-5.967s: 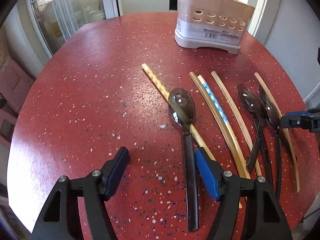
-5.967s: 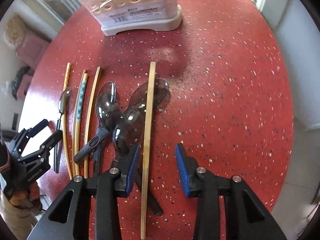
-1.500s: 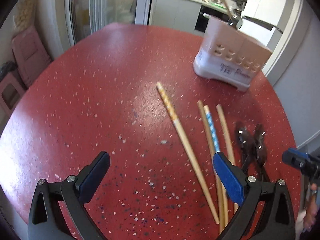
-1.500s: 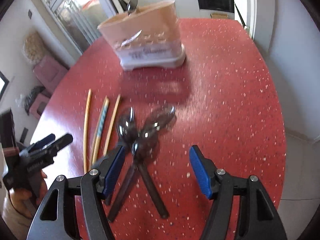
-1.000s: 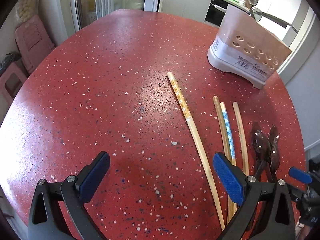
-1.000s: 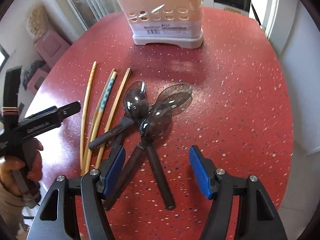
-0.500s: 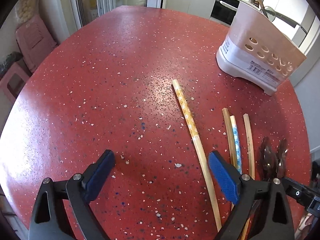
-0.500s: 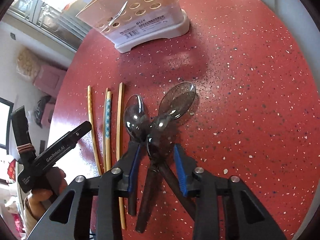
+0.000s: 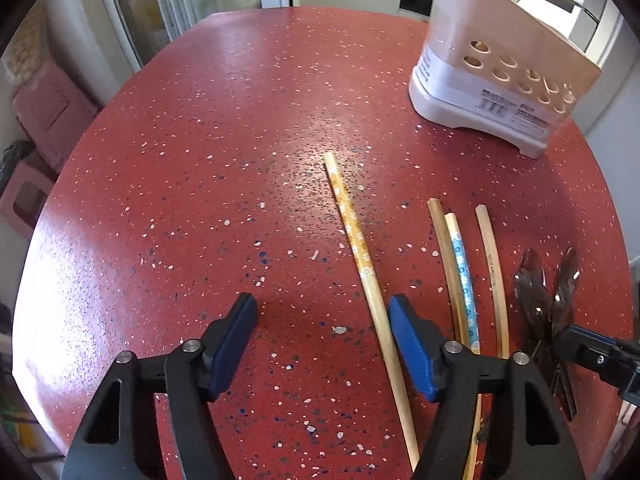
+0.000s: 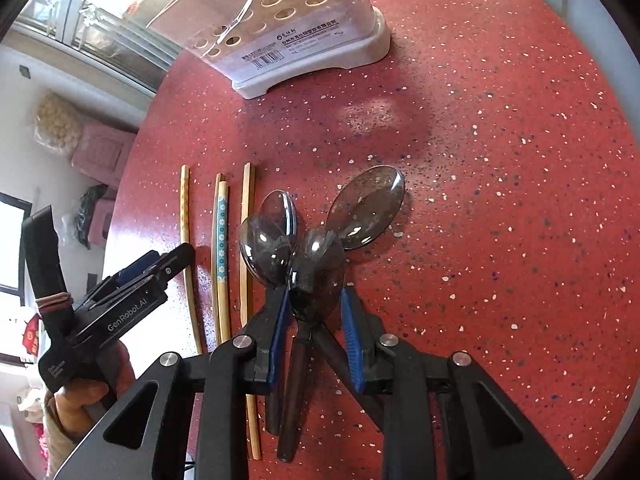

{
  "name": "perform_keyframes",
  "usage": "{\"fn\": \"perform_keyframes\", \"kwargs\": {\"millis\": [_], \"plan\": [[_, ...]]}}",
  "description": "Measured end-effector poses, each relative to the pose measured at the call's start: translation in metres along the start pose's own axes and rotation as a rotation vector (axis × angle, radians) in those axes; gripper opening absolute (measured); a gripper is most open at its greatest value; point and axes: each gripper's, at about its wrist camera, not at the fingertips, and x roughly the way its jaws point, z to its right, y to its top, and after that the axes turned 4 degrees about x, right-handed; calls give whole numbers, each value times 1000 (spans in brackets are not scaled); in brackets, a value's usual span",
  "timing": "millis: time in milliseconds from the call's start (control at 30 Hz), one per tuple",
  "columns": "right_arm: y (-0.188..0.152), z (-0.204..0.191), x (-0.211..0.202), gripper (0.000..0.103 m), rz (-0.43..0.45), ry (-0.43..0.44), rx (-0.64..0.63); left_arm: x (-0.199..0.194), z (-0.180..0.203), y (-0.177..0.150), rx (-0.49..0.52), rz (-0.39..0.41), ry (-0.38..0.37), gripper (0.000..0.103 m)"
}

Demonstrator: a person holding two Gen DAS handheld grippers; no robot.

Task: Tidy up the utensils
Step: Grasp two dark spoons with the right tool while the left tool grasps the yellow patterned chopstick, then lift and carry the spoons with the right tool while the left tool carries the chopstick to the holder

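Right gripper (image 10: pixel 314 320) closing over crossed spoons; left gripper (image 9: pixel 322 344) closing, nothing between its pads.

Risk: three smoky translucent spoons (image 10: pixel 316 268) overlap just ahead of the right pads, handles crossed between them, so the jaws may pinch two or skew one. Utensil holder (image 10: pixel 288 40) well beyond. Floral chopstick (image 9: pixel 360 256) sits just inside the left gripper's right pad; a closing jaw could nudge it.
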Motion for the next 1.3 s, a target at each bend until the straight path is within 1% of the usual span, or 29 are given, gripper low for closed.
{"fn": "perform_keyframes", "kwargs": {"millis": [67, 133, 167, 233, 267, 300, 333, 367, 433, 500, 567, 633, 733, 800, 867, 900, 933, 1033, 1133, 1200, 1233, 1267, 1300], "plan": [[-1, 1, 0, 27, 1, 12, 0, -2, 5, 4, 17, -5, -7, 85], [-2, 5, -1, 26, 2, 32, 8, -2, 13, 4, 36, -7, -13, 75], [-3, 6, -2, 26, 4, 42, 14, -2, 16, 5, 45, -10, -17, 72], [-4, 10, -4, 25, 6, 55, 23, -3, 22, 8, 63, -12, -22, 56], [-4, 12, -5, 25, 7, 59, 26, -5, 28, 10, 71, -14, -27, 51], [-5, 14, -6, 24, 10, 68, 28, -6, 33, 12, 78, -16, -27, 40], [-5, 15, -8, 24, 12, 73, 27, -7, 36, 13, 87, -14, -25, 38], [-6, 17, -11, 23, 17, 78, 26, -8, 38, 13, 90, -9, -29, 38], [-6, 19, -15, 13, 29, 96, 20, -8, 37, 10, 76, 9, -58, 36], [-5, 22, -22, 8, 41, 107, 15, -10, 35, 6, 52, 30, -88, 36], [-4, 24, -23, 7, 46, 80, 3, -13, 32, 0, 41, 54, -101, 36], [-2, 27, -22, 7, 39, 92, 16, -20, 26, -6, 34, 78, -109, 36], [0, 35, -20, 8, 24, 143, 52, -28, 22, -12, 24, 113, -133, 36], [1, 38, -22, 12, 21, 164, 62, -35, 21, -12, 23, 127, -141, 36], [3, 39, -23, 34, 24, 157, 65, -39, 24, -12, 22, 138, -150, 36], [3, 40, -24, 37, 27, 153, 65, -42, 24, -12, 19, 141, -158, 36], [4, 41, -24, 38, 25, 154, 63, -42, 8, -16, 17, 145, -168, 36], [5, 42, -18, 38, 3, 167, 77, -48, 1, -20, 6, 157, -191, 36], [4, 37, -5, 37, -23, 174, 92, -60, -4, -24, 8, 178, -202, 36], [5, 35, 1, 37, -24, 190, 89, -70, -9, -29, 14, 191, -208, 36], [6, 34, 2, 34, -22, 190, 92, -71, -9, -28, 11, 194, -209, 36], [6, 32, 3, 25, -20, 181, 95, -74, -10, -29, 13, 201, -209, 36], [5, 31, 4, 25, -23, 171, 93, -77, -11, -30, 11, 206, -210, 36]]}}
